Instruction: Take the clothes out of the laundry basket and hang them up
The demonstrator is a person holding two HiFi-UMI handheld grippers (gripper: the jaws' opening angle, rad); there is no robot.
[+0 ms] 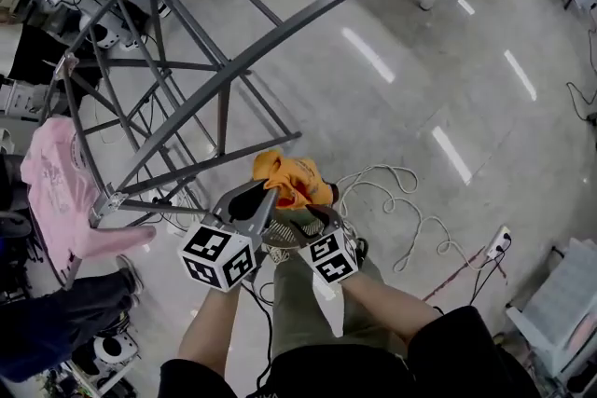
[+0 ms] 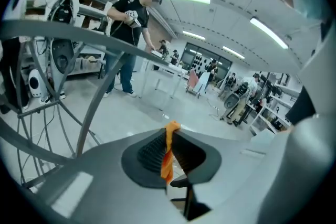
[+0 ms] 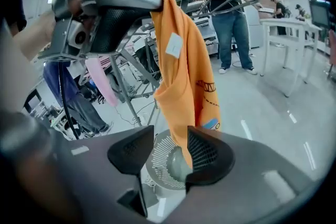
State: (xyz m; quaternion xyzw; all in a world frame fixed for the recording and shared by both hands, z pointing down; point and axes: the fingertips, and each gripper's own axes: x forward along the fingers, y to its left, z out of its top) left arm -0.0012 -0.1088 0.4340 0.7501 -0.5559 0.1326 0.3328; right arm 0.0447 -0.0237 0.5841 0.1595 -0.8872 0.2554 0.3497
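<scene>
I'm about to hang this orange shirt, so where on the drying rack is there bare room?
On the drying rack, the long top rail and the inner bars are bare from the middle out to the far curved end. Its near left corner is crowded: a pink garment hangs there.

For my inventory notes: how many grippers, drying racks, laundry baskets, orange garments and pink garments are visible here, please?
Grippers: 2, left gripper and right gripper
Drying rack: 1
Laundry basket: 1
Orange garment: 1
Pink garment: 1
Total: 6
</scene>
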